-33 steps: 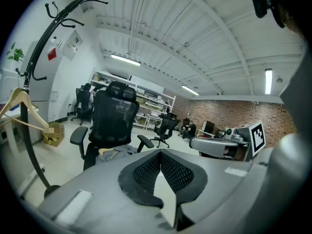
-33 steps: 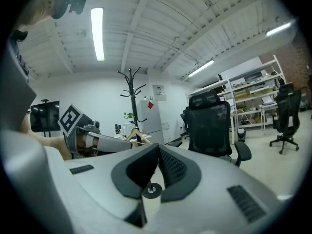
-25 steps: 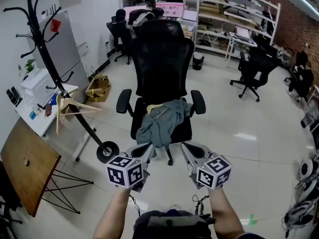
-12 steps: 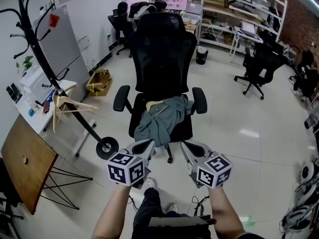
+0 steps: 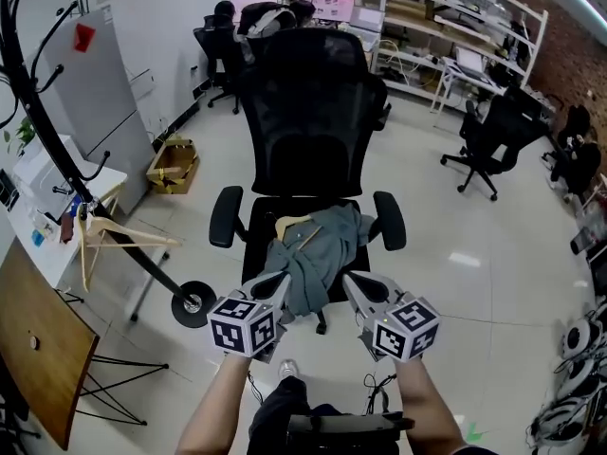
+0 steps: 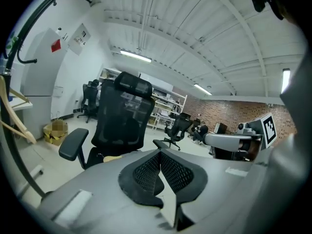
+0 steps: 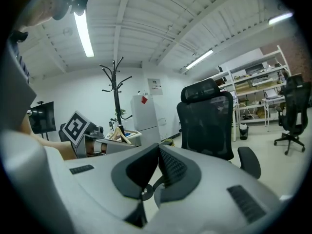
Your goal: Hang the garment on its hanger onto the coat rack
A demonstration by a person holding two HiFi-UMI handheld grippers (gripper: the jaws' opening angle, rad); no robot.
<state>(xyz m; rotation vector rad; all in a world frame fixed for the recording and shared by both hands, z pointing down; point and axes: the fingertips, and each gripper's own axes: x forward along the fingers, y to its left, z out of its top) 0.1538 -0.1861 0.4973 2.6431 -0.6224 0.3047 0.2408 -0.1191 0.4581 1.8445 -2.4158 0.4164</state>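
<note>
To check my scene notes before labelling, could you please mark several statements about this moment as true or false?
1. The grey-green garment lies on the seat of the black office chair. True.
2. The left gripper is clamped on the garment. False: its jaws are together with nothing between them, short of the chair.
3. A bare wooden hanger hangs on the coat rack. True.
4. The right gripper has its jaws wide apart. False: they are closed together and empty.
5. The garment already hangs on the coat rack. False: it is on the chair.
</note>
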